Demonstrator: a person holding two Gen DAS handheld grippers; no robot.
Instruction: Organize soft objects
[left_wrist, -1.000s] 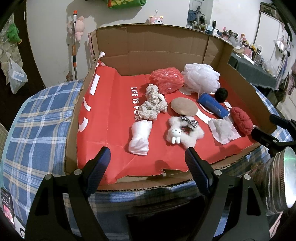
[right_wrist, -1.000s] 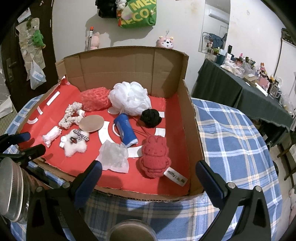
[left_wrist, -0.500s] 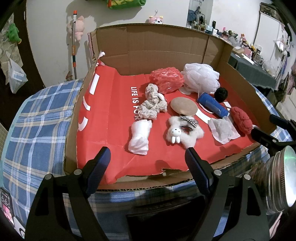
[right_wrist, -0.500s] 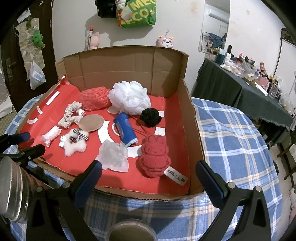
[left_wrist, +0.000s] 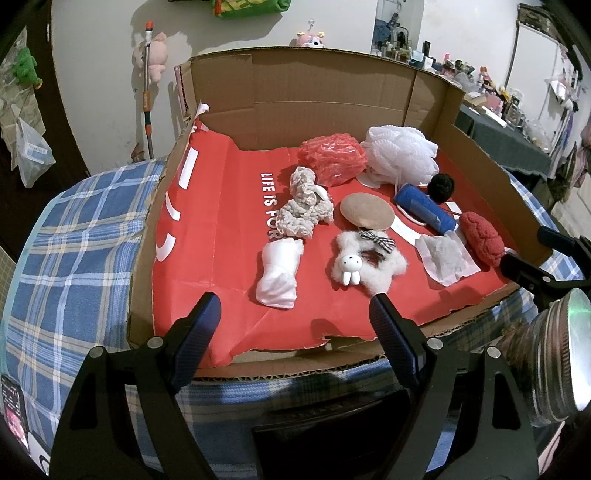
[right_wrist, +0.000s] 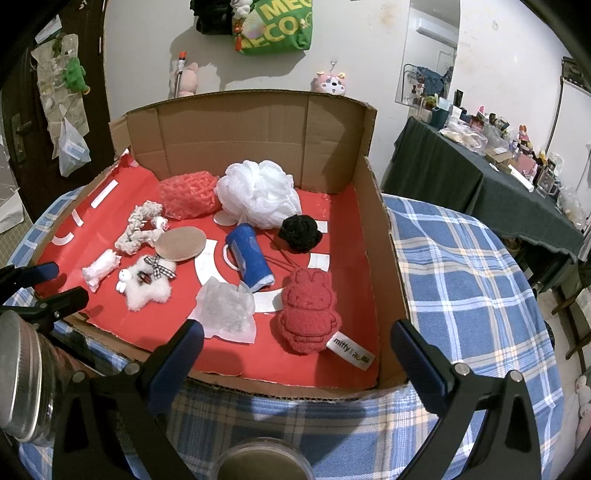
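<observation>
From the left wrist, the left tongs (left_wrist: 291, 314) are held apart and empty before a corrugated cardboard box (left_wrist: 295, 92) lined in glossy red paper (left_wrist: 221, 229), where a fluffy star-shaped plush (left_wrist: 369, 264) and rolled white cloth (left_wrist: 279, 273) are laid. From the right wrist, the right tongs (right_wrist: 297, 341) are likewise spread, empty; a nubby red bunny plush (right_wrist: 308, 314), frilly white mesh pouf (right_wrist: 258, 194) and blue roll (right_wrist: 249, 260) are seen inside.

Ten soft objects (right_wrist: 309, 311), one box (right_wrist: 384, 288)

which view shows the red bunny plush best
The right wrist view. There the red bunny plush lies face up near the camera, its ears, face and white tag all clear. In the left wrist view the same plush sits far to the right, squashed by the lens into a lumpy red oval with no face readable.
</observation>
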